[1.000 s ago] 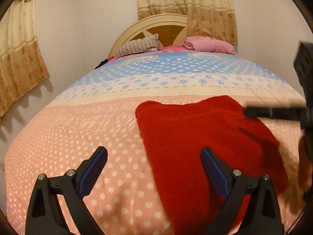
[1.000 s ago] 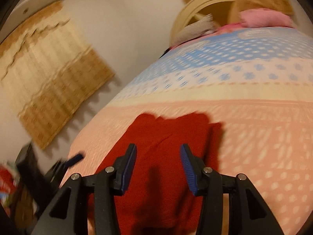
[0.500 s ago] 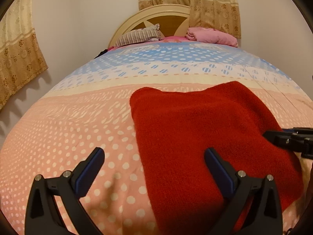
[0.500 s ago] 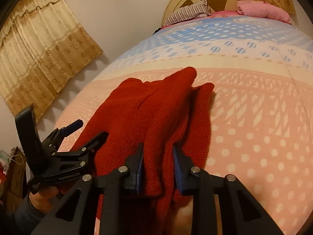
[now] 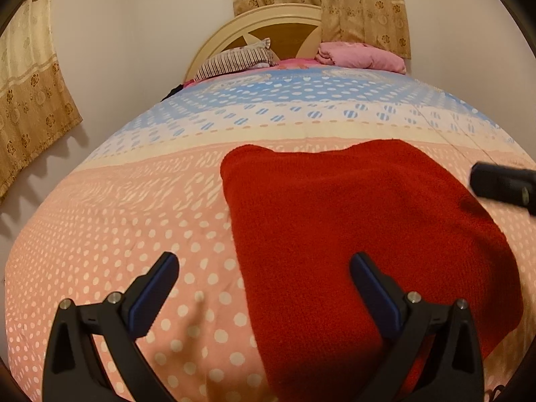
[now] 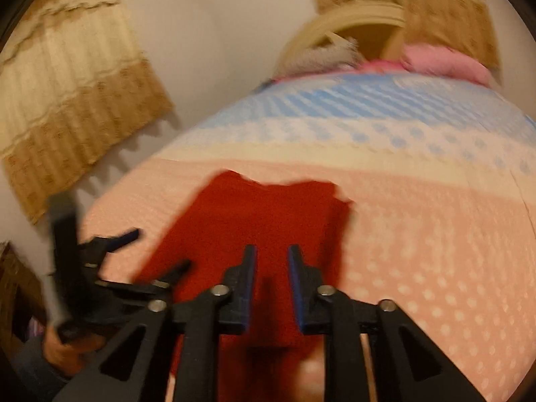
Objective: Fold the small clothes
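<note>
Across the near, pink-dotted end of the bed (image 5: 110, 221), the left wrist view shows the red knit garment (image 5: 351, 227) lying flat, squared off and toward the bed's right edge, which looks like one fold already laid. The left gripper (image 5: 264, 288) hangs above the garment's left border with its fingers spread wide and nothing between them; one finger is over bare bedspread, the other over red cloth, probably poised to take that edge for the next fold. At the right rim of this view, a dark blurred bar is the right gripper (image 5: 502, 187) above the garment's right side. No containers appear; a striped pillow (image 5: 234, 60) and a pink bundle (image 5: 361, 57) sit by the headboard.

From the right wrist view, blurred by motion, the right gripper (image 6: 271, 278) has its fingers parting, a narrow gap between them, with the red garment (image 6: 261, 214) below but not pinched. The left gripper (image 6: 134, 258) shows at lower left, fingers apart.
</note>
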Tool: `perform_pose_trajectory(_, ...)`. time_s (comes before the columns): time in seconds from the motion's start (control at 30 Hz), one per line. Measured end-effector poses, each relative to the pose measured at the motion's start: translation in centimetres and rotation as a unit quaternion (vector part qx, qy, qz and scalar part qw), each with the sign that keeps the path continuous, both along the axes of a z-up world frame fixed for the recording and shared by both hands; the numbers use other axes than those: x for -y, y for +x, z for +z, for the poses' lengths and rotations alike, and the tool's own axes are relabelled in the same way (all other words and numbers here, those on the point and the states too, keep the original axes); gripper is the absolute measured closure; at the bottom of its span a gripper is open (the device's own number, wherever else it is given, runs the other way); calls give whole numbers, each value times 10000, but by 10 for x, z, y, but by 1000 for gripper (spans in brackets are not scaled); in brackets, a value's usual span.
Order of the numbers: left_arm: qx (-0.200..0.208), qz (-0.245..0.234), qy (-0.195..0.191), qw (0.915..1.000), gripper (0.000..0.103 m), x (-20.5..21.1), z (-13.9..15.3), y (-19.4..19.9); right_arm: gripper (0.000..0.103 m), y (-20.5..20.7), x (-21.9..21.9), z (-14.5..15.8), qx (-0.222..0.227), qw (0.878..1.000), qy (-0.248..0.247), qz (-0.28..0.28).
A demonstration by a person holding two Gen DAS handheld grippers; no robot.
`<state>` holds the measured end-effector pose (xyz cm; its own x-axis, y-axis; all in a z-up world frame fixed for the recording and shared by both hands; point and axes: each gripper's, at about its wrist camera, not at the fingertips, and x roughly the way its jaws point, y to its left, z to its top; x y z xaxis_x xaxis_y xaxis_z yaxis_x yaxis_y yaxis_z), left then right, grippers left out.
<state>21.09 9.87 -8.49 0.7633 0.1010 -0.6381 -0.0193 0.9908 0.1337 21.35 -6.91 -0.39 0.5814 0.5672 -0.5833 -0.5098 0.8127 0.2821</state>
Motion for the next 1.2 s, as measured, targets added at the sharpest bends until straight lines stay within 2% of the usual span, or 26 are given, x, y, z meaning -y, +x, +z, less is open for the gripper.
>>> perform_pose_trajectory(0.07, -40, -17, -40, 10000, 0, -1, -1, 1, 65, 5, -17, -12, -178, 9993, -212, 242)
perform_pose_trajectory(0.13, -67, -67, -78, 9999, 0, -2, -2, 1, 65, 16, -18, -35, -522, 9974, -485, 88)
perform_pose_trajectory(0.17, -120, -128, -143, 9997, 0, -2, -3, 2, 65, 17, -14, -43, -561, 9973, -449, 133)
perform_pose_trajectory(0.37, -116, -117, -348, 9993, 0, -4, -6, -2, 66, 9, -11, -44, -327, 9982, -470, 203)
perform_pose_trajectory(0.5, -127, -128, -318, 9993, 0, -2, 0, -11, 66, 7, -3, -47, -338, 9990, -226, 162)
perform_pose_trajectory(0.67, 51, -143, -76, 9999, 0, 5, 16, -37, 64, -10, 10, -32, -295, 9995, -78, -46)
perform_pose_trajectory(0.8, 248, -119, -154, 9995, 0, 3, 30, -56, 61, -31, 16, -10, -52, 9998, -86, -199)
perform_pose_trajectory(1.0, 594, -110, -317, 9977, 0, 1, 55, -78, 47, -61, 23, 22, 436, 9981, -97, -431)
perform_pose_trajectory(1.2, 740, -173, -363, 9965, 0, 4, 65, -87, 45, -75, 25, 32, 536, 9978, -87, -383)
